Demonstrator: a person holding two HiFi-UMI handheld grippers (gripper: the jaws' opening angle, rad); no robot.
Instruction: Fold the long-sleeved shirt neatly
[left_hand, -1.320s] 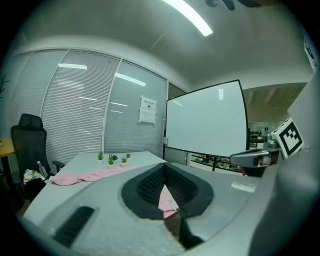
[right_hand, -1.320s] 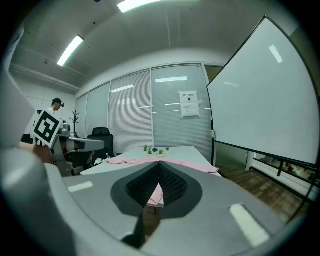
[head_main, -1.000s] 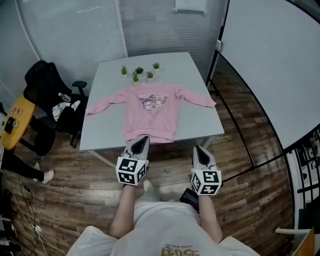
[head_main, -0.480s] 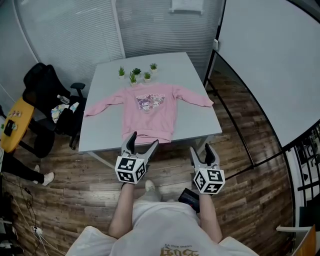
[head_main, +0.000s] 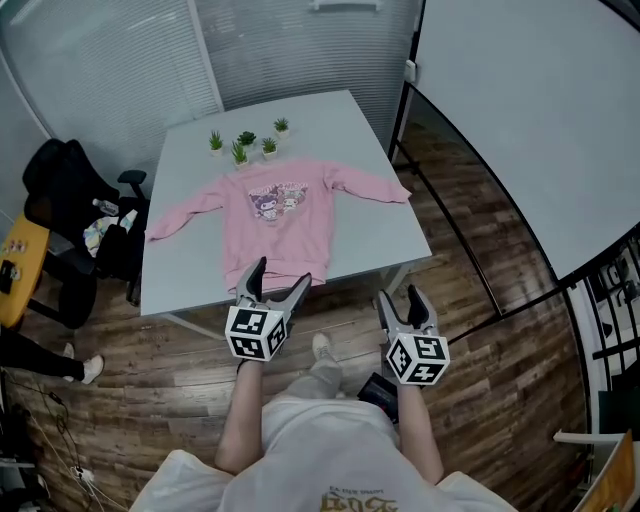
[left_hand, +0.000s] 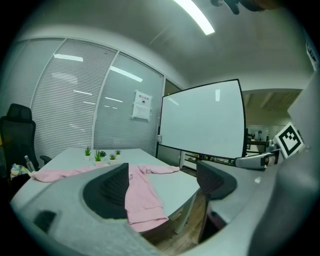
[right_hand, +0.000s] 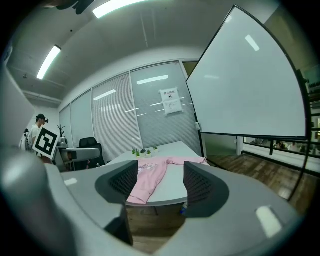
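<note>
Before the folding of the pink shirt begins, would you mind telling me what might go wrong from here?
The shirt has its hem right at the near edge of the table; a pull towards the person might slide it off. The potted plants stand close beyond the collar, so a swept sleeve could topple them. The left gripper and right gripper, jaws just opened, are empty.
</note>
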